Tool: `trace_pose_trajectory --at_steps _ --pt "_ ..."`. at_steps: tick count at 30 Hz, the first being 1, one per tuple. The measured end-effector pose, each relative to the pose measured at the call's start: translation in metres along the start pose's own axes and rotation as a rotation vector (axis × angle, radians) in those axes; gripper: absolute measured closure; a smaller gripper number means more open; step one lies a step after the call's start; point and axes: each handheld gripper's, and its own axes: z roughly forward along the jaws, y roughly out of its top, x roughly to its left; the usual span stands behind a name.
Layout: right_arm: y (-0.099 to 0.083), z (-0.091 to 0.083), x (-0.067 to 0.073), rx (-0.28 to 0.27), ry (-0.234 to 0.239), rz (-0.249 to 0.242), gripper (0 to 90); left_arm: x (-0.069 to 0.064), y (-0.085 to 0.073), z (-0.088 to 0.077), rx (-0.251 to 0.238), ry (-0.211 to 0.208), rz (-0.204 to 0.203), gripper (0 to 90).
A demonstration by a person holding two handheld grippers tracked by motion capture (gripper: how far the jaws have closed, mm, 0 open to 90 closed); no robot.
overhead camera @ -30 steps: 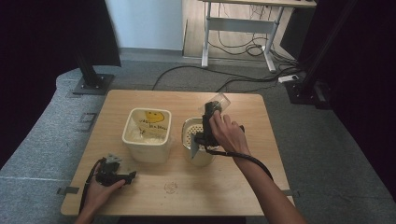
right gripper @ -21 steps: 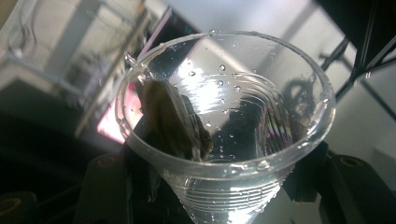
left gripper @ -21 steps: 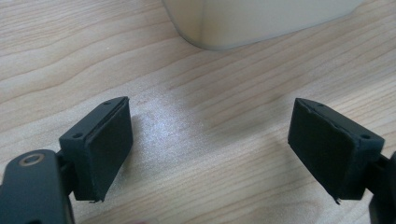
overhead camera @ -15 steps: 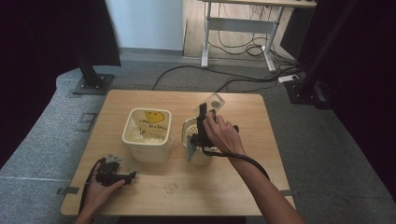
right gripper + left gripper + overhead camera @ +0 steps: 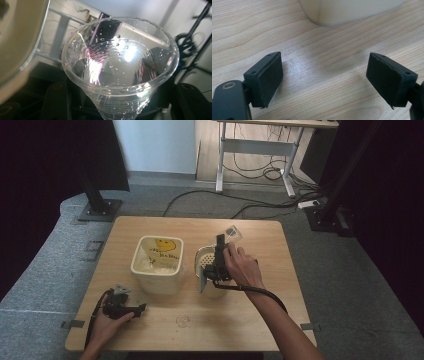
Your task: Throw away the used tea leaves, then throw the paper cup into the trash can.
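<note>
A light wooden table (image 5: 150,227) sits on a grey floor, with the person's forearms reaching in from its near edge. All places below are given relative to the cream square tub (image 5: 156,263), which stands left of the table's centre and has a yellow smiley face visible inside.

Just to the right of the tub, nearly touching it, stands a round cream container (image 5: 206,272) with a perforated insert in its top. The person's right hand (image 5: 243,267) is over that container, holding the right gripper (image 5: 220,240) pointed away toward the far edge. Its jaws are clamped on a clear plastic cup (image 5: 233,233), which is held tilted above the far right side of the container, off the table. In the right gripper view the cup (image 5: 120,67) faces the camera mouth-first, its inner wall dotted with small water droplets, and the cream container's rim (image 5: 22,37) curves along the left.

In front of the tub and to its left, near the table's front edge, the left hand (image 5: 105,327) rests on the wood holding the left gripper (image 5: 142,307). In the left gripper view its jaws are spread wide with nothing between them, and the tub's base (image 5: 347,11) is just beyond.
</note>
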Motion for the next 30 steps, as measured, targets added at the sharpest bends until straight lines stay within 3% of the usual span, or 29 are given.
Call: trace_pose_trajectory --at_steps 2,5,6,7,8,9,10,12,14,15,16,17,19,20,21,26,30 --pt "0.000 0.000 -0.004 -0.005 0.049 0.113 41.4 0.000 0.000 0.000 -0.001 0.000 0.000 13.9" --pt "-0.005 0.000 -0.016 -0.027 0.138 0.335 41.3 0.000 0.000 0.000 -0.002 0.000 0.000 13.8" --pt "-0.005 0.000 -0.016 -0.027 0.138 0.335 41.3 0.000 0.000 0.000 -0.002 0.000 0.000 13.8" --pt "-0.013 0.001 -0.025 -0.052 0.214 0.514 41.3 0.000 0.000 0.000 -0.002 0.001 0.000 13.8" --pt "-0.013 0.001 -0.025 -0.052 0.214 0.514 41.3 0.000 0.000 0.000 -0.002 0.001 0.000 13.8" --pt "-0.016 0.001 -0.027 -0.065 0.243 0.583 41.2 0.000 0.000 0.000 -0.002 0.002 0.000 13.8" --pt "-0.022 0.002 -0.030 -0.093 0.292 0.716 41.0 0.000 -0.001 0.000 -0.003 0.002 -0.003 13.8" --pt "-0.028 0.003 -0.032 -0.118 0.345 0.847 40.6 0.000 -0.001 0.000 -0.003 0.001 -0.004 13.8" --pt "-0.037 0.005 -0.034 -0.154 0.419 1.035 40.2 0.000 -0.001 0.000 -0.003 0.004 -0.001 13.8" --pt "-0.040 0.006 -0.034 -0.166 0.441 1.085 40.1 -0.001 -0.001 0.000 -0.002 0.009 0.003 13.8" --pt "-0.047 0.008 -0.033 -0.191 0.486 1.175 40.0 -0.001 -0.002 0.000 -0.002 0.010 0.004 13.8" --pt "-0.050 0.009 -0.032 -0.206 0.509 1.236 39.9 -0.001 -0.002 0.000 -0.002 0.012 0.005 13.8" --pt "-0.055 0.011 -0.030 -0.226 0.550 1.322 39.9 -0.002 -0.003 -0.001 -0.004 0.018 0.005 13.8" --pt "-0.059 0.012 -0.027 -0.245 0.581 1.397 39.9 -0.002 -0.003 -0.001 -0.006 0.018 0.004 13.8" --pt "-0.061 0.013 -0.025 -0.248 0.588 1.430 39.9 -0.002 -0.003 -0.001 -0.008 0.020 0.002 13.8" --pt "-0.068 0.016 -0.018 -0.259 0.630 1.540 39.6 -0.002 -0.003 -0.001 -0.007 0.020 0.001 13.9" --pt "-0.071 0.017 -0.018 -0.306 0.660 1.624 39.1 -0.001 -0.001 0.000 -0.006 0.019 0.000 13.9"
